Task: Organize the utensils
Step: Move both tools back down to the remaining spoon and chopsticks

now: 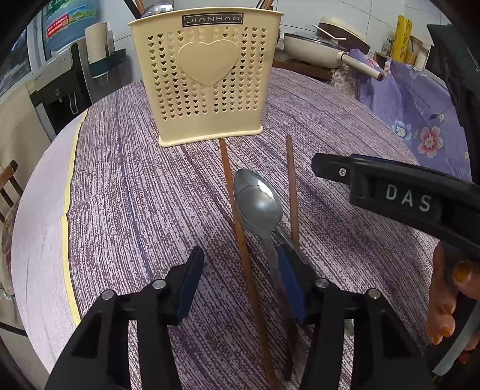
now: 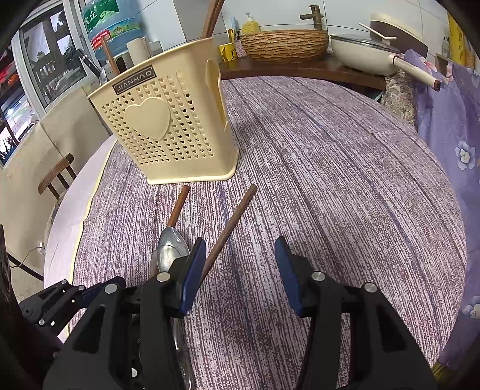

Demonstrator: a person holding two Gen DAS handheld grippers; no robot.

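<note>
A cream plastic holder (image 1: 207, 75) (image 2: 162, 126) with heart-shaped holes stands upright on the purple tablecloth, with utensil handles poking out of its top. In front of it lie two brown chopsticks (image 1: 237, 216) (image 2: 231, 222) with a metal spoon (image 1: 258, 201) (image 2: 171, 246) between them, bowl toward the holder. My left gripper (image 1: 240, 252) is low over them and open. One chopstick and the spoon handle lie between its blue pads, the right pad against the handle. My right gripper (image 2: 241, 240) is open over bare cloth, with a chopstick end beside its left pad.
The table edge (image 1: 67, 240) curves along the left, with a wooden chair (image 2: 57, 177) beyond it. Behind the table are a white pan (image 2: 363, 54), a woven basket (image 2: 285, 43) and a water bottle (image 2: 114, 27). A floral cloth (image 1: 420, 120) lies to the right.
</note>
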